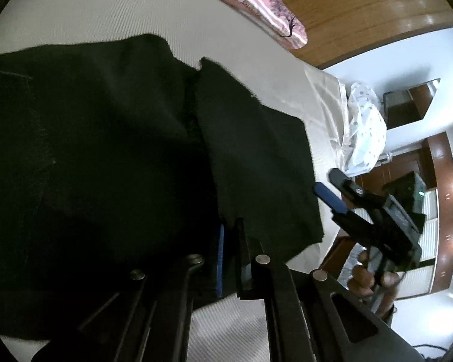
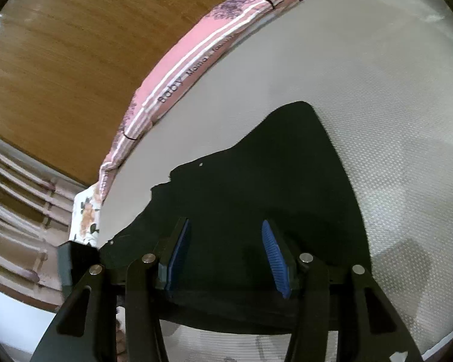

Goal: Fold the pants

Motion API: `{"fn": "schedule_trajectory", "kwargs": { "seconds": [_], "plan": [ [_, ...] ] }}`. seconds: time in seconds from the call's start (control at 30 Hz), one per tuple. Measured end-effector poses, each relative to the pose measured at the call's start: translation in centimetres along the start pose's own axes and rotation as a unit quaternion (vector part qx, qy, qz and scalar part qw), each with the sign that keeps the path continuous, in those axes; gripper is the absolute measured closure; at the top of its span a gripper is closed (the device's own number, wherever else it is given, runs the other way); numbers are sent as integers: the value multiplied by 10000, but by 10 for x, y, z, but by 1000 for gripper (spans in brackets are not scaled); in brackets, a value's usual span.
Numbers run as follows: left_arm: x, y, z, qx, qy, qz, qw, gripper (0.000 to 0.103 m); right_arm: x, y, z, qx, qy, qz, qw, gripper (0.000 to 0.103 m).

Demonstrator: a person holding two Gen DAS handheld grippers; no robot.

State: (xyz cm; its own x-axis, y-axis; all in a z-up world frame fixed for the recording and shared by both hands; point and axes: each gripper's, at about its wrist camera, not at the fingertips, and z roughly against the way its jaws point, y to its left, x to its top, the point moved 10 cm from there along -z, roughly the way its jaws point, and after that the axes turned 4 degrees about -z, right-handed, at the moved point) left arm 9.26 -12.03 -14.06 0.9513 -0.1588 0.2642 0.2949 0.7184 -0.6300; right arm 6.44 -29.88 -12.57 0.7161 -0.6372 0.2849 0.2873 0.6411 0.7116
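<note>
White textured bed sheet covers the surface; pink striped pillow at 11 o'clock along a wooden headboard. Black pants lie flat on the sheet, filling the left wrist view from 9 o'clock to centre. Left gripper angles down, jaws clamped on the pants' near edge. Right gripper tilts down over the pants, jaws apart, blue pads not pinching cloth; a hand holds it at 4 o'clock.

One pants, two claws.
</note>
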Motion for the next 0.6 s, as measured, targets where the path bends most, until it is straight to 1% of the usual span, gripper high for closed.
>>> {"fn": "schedule_trajectory", "kwargs": {
  "seconds": [0.07,0.13,0.17,0.27,0.33,0.4,0.43,0.5,0.57,0.6],
  "plan": [
    [-8,1,3,121,23,-58,9999,98,1,-7,-1,-96,8,-92,9999,56],
    [-16,9,-1,262,151,-24,9995,98,0,-19,-4,-374,67,-211,9991,56],
    [-22,12,-6,276,278,52,9992,98,-2,-26,-5,-515,105,-276,9982,56],
    [-24,20,-14,316,387,294,9983,98,-6,-36,-8,-597,224,-437,9970,58],
    [-23,21,-15,363,390,279,9982,98,-7,-38,-9,-752,264,-313,9963,58],
    [-23,19,-14,485,402,127,9979,97,-11,-40,-13,-905,353,-195,9951,58],
    [-23,18,-14,592,399,12,9974,96,-12,-41,-13,-931,344,-179,9949,58],
    [-20,14,-15,662,376,-80,9971,95,-13,-40,-13,-968,368,-100,9946,58],
    [-18,14,-13,731,343,-187,9966,88,-11,-35,-10,-907,370,-86,9952,56],
    [-17,13,-11,729,312,-223,9966,86,-9,-33,-8,-875,347,-41,9956,56]
  ]
}}
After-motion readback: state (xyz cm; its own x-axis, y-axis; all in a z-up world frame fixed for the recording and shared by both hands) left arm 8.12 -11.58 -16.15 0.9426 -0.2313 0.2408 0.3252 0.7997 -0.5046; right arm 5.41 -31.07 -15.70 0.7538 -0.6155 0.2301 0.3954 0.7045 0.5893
